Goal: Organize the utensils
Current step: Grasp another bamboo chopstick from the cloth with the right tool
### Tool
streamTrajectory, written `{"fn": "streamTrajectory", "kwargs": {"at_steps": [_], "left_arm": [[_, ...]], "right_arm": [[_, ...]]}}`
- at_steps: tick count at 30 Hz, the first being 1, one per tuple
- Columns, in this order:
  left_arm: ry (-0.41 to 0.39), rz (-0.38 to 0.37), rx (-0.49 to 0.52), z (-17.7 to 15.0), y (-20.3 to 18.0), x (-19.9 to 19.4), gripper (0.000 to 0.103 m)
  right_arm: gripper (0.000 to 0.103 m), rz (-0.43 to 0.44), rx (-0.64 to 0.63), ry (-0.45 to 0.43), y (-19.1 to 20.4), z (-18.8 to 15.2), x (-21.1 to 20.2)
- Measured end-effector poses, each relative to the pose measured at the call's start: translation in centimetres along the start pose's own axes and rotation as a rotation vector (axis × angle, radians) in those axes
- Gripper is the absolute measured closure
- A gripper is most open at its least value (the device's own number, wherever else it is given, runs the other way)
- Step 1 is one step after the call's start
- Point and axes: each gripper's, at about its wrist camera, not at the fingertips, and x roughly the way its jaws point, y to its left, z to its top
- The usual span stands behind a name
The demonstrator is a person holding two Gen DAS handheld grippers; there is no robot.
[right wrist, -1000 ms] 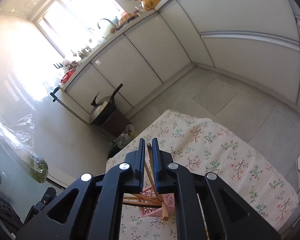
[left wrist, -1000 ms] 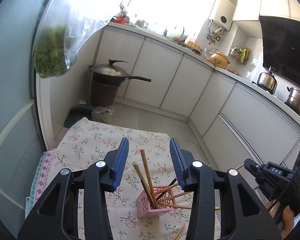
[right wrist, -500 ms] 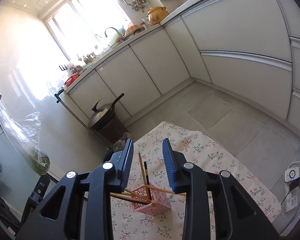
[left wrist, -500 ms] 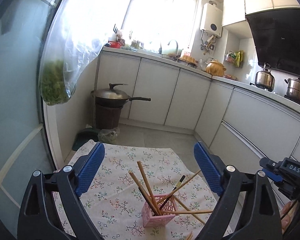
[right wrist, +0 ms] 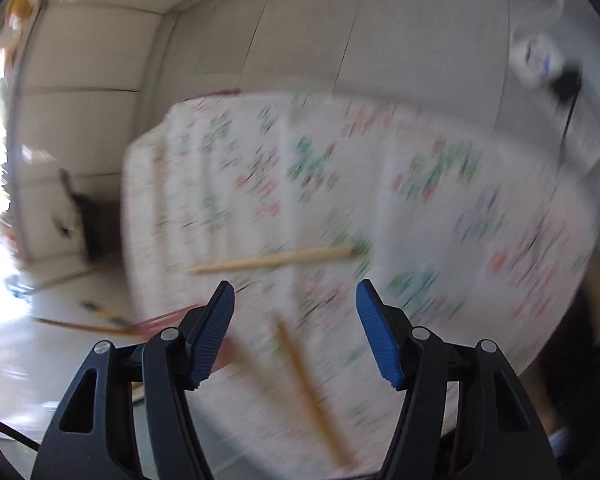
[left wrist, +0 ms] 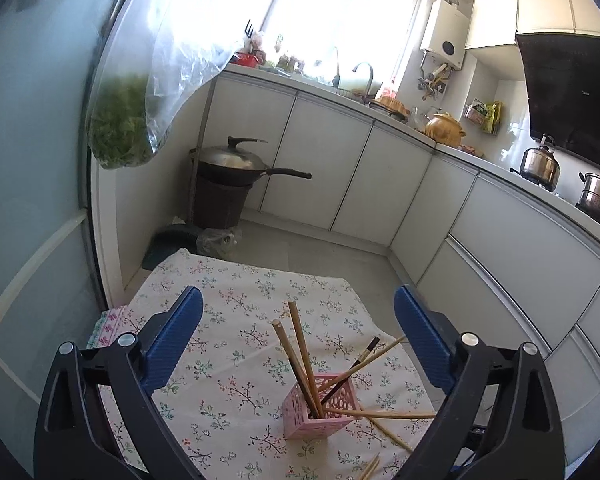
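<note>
While the left gripper (left wrist: 296, 344) stays wide open above the pink holder (left wrist: 320, 406), the right gripper (right wrist: 296, 332), released and empty, swings toward loose chopsticks (right wrist: 274, 260).

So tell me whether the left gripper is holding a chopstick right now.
No: the left gripper is wide open, above the pink holder, gripping nothing.

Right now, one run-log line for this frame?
left claw: open, empty, above pink holder | right claw: open, empty, blurred view | chopsticks in holder | loose chopsticks on floral cloth
</note>
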Motion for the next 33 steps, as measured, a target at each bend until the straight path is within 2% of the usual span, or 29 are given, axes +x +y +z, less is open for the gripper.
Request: {"fn": "streamTrajectory", "kwargs": {"at_steps": [2,5,8,11,15,17,18,19,22,28,30,33], "left_arm": [[-0.001,0.008,0.008,-0.2,0.2,0.1,0.010],[0.023,0.001,0.004,-0.4,0.4,0.6,0.010],[0.035,-0.005,0.012,-0.6,0.6,0.8,0.009],[0.044,-0.014,0.001,-0.5,0.9,1.1,0.009],[0.068,-0.019,-0.027,-0.3,1.8,1.6,0.008],[0.089,-0.019,-0.042,-0.3,2.3,2.1,0.008],[0.102,-0.018,-0.049,-0.3,2.5,2.4,0.008],[0.112,-0.015,-0.058,-0.3,2.7,2.6,0.008],[0.131,-0.010,-0.081,-0.4,3.3,3.1,0.008],[0.163,-0.027,-0.117,-0.4,3.7,3.5,0.008],[0.171,-0.025,-0.117,-0.5,3.7,3.5,0.008],[0.176,-0.033,-0.116,-0.6,3.4,3.5,0.008]], "right_arm": [[0.042,0.009,0.041,0.020,0.0,-0.5,0.6],[0.044,-0.031,0.141,0.007,-0.9,-0.7,1.9],[0.051,-0.064,0.227,0.025,-1.4,-0.8,3.7],[0.051,-0.117,0.227,-0.033,0.5,-0.4,4.2],[0.047,-0.202,0.317,-0.044,2.3,1.2,5.5],[0.051,-0.235,0.333,-0.042,3.1,1.7,6.0],[0.060,-0.228,0.322,-0.045,3.6,2.2,6.4],[0.085,-0.223,0.304,-0.033,3.8,2.5,6.7],[0.090,-0.207,0.298,-0.055,3.5,3.4,6.5],[0.097,-0.016,0.290,-0.148,1.6,4.6,5.0],[0.097,0.007,0.228,-0.201,1.9,4.9,3.3],[0.097,0.040,0.061,-0.290,3.8,4.7,-0.1]]}}
